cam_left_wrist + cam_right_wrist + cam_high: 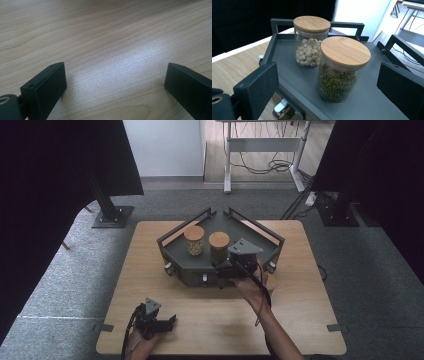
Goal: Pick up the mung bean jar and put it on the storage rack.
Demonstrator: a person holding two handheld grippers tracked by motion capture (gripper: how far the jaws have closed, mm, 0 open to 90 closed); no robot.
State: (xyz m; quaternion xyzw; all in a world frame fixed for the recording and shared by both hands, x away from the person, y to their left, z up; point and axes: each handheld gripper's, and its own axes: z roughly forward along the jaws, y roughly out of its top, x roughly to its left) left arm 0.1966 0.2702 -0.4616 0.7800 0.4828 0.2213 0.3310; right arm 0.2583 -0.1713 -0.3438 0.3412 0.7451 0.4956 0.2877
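On tray (287,62): green-bean jar (342,72) | white-seed jar (310,42) | both grippers' fingers wide

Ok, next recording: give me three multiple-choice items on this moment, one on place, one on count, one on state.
1. Where does the jar of green beans stand?
A. on the grey tray
B. on the bare table
C. on the floor

2. How many jars with wooden lids stand on the tray?
A. one
B. two
C. four

3. How is the right hand-held gripper?
A. shut on a lid
B. shut on nothing
C. open

Answers: 1 A, the right gripper view shows it on the tray floor. 2 B, it stands beside the jar of pale seeds. 3 C, its jaws stand wide apart, the green jar ahead of them untouched.
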